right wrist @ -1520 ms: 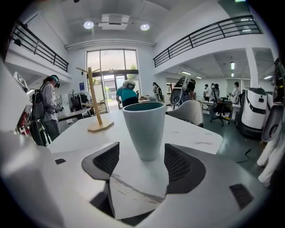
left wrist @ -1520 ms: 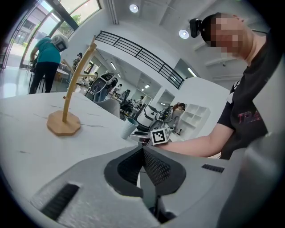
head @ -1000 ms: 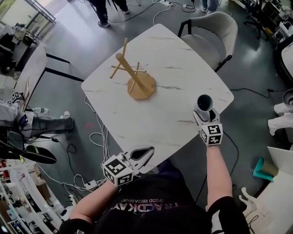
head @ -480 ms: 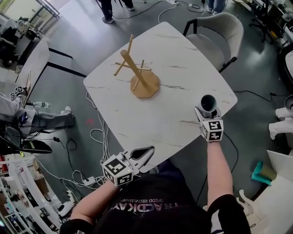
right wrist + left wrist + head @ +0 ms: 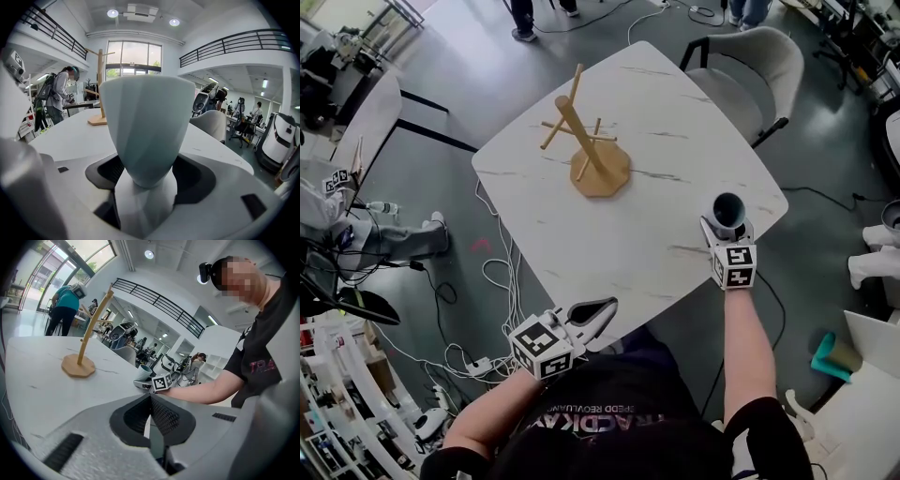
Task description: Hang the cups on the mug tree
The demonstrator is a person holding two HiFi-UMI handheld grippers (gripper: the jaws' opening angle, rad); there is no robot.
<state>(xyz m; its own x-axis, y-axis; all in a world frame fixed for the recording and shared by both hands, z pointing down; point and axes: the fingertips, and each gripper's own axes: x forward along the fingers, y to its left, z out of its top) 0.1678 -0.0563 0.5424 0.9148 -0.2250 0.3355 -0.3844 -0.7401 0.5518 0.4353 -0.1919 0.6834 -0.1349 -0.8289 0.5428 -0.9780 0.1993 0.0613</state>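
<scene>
Currently my right gripper clamps a smooth, pale, tapered cup; my left gripper's ribbed jaws meet, empty.

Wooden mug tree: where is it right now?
In the head view, the wooden mug tree stands far left on the white marble table, well apart from the pale cup in the right gripper.

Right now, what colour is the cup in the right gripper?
Pale blue-green cup, clearest in the right gripper view.
</scene>
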